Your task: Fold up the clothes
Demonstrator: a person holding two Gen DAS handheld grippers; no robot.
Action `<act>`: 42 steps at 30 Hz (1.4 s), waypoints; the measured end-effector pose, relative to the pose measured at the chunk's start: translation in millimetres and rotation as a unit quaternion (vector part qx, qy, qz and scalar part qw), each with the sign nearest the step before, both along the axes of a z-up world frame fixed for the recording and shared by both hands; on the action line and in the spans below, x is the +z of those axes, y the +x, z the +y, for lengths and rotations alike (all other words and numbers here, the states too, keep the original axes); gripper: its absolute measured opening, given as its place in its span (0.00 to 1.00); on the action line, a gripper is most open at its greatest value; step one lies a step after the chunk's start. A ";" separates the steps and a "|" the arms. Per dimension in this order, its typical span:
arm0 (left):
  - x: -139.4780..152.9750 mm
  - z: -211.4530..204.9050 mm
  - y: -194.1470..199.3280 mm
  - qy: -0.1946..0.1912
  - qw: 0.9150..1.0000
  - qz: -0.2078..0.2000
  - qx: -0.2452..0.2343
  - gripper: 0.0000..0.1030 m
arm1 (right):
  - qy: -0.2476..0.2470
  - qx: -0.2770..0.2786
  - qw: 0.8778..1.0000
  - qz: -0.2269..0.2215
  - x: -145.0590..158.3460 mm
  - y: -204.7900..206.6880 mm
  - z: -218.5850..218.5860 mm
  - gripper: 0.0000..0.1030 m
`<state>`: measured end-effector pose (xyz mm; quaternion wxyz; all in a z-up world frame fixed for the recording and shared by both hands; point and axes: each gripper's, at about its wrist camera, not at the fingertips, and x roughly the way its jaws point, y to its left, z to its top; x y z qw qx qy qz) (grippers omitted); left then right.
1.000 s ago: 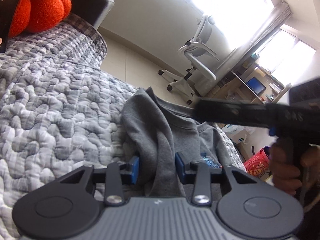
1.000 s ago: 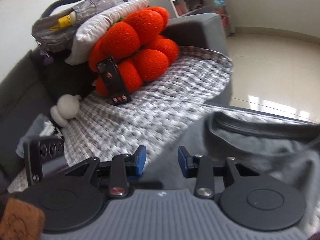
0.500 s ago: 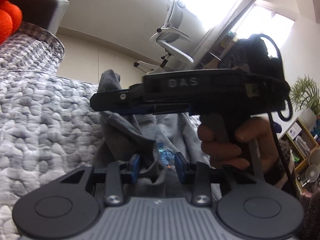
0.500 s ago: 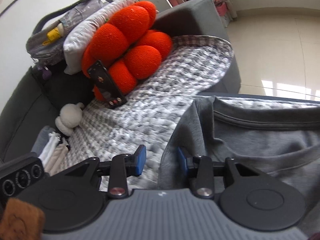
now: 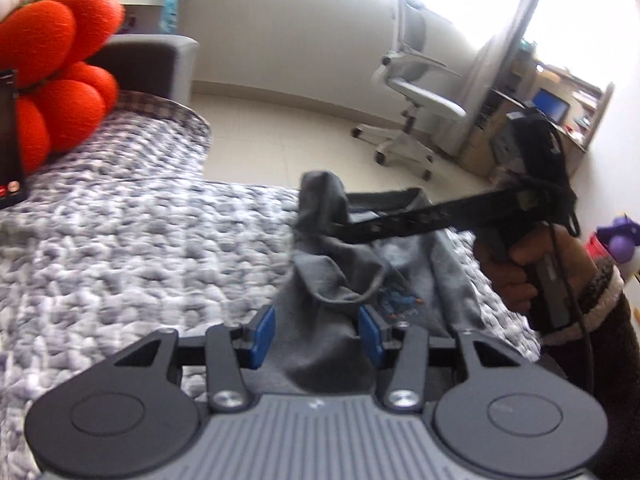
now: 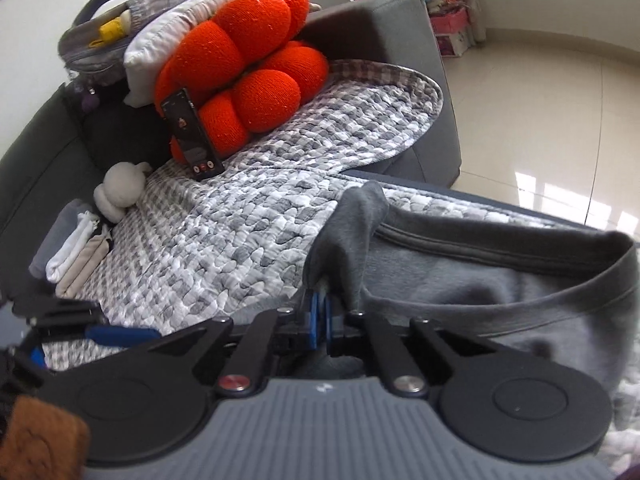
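Grey sweatshirt (image 6: 460, 272) edge pinched by right gripper (image 6: 320, 312), apparently near quilt (image 6: 240, 232) edge.

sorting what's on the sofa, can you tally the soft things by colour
orange: 1, knot cushion
grey: 1, sweatshirt
white: 2, pillow and plush toy
grey and white: 1, quilted cover
total: 5

The right gripper (image 5: 332, 232) tips vanish into the grey sweatshirt (image 5: 328, 336) fold, and the orange cushion (image 5: 52, 76) is cut off at the frame's left edge.
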<state>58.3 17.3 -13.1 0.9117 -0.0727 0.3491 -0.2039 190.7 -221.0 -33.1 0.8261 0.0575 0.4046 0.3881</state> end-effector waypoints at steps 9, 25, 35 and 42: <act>-17.6 23.9 7.3 -0.002 0.994 0.066 0.089 0.51 | 0.016 0.007 1.000 -0.024 11.0 -4.1 -22.9 0.11; -49.2 70.3 5.4 -0.205 0.938 0.220 0.173 0.24 | -0.045 0.056 0.996 -0.046 10.2 -33.6 64.0 0.40; -52.7 66.1 7.5 -0.211 0.940 0.209 0.166 0.16 | -0.052 0.064 0.996 -0.034 -9.4 -10.6 12.8 0.14; -60.8 74.3 10.8 -0.240 0.935 0.204 0.164 0.17 | 0.029 0.050 0.998 0.013 -7.7 1.2 -1.3 0.23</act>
